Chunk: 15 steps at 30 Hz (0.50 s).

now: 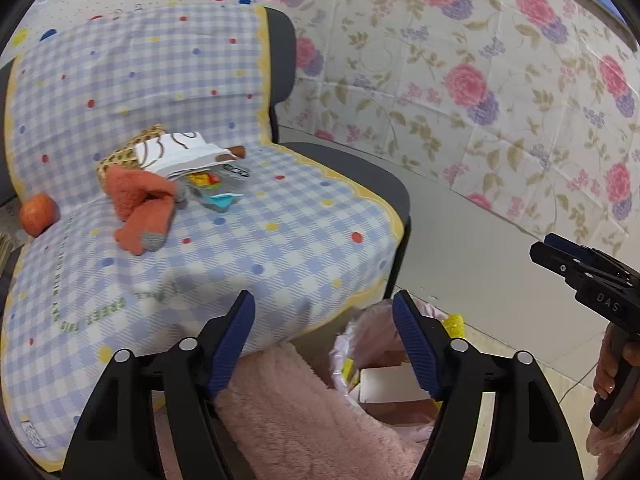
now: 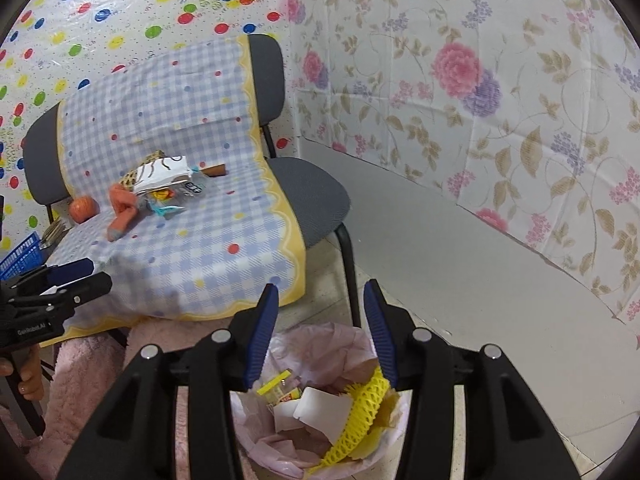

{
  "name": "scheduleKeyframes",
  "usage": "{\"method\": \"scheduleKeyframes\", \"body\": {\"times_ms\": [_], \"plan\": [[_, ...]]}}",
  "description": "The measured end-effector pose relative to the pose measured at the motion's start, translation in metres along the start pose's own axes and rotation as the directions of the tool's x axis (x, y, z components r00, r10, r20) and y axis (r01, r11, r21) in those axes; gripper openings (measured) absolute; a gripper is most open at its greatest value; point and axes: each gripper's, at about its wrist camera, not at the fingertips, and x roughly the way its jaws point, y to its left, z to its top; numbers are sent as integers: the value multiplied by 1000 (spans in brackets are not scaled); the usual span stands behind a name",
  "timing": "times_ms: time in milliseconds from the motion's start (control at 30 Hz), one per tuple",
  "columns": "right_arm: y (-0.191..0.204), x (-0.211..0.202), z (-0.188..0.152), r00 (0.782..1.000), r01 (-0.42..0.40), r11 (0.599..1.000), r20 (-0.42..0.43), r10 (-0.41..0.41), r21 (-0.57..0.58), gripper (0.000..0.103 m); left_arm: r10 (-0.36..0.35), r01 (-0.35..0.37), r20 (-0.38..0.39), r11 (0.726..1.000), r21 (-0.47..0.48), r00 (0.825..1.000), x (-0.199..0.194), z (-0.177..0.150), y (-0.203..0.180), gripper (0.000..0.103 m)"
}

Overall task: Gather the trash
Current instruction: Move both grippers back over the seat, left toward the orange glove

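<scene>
Both blue-padded black grippers, left (image 1: pixel 323 338) and right (image 2: pixel 321 328), hang wide open and empty, right one pointing down over the pink-lined trash bin (image 2: pixel 312 420).

Two wrist cameras, both facing the covered chair (image 1: pixel 168 92) and the far floral wall (image 2: pixel 480 80).
The left view sits near the seat's front edge; the right view hangs above the lined trash bin (image 2: pixel 320 340). Both share chair, bin and wall.
</scene>
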Motion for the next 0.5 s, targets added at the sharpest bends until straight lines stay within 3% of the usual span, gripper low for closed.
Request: {"method": "scheduleKeyframes", "body": {"times_ms": [267,500], "plan": [[41,28,13,996,-90,994,-24,88,-67,55,127,-124,27,989,-77,992,-16,2,45,79],[73,61,37,989,-146,981,-33,143,-130,67,271,-264,30,952,-155,962,-21,20,91,82]]}}
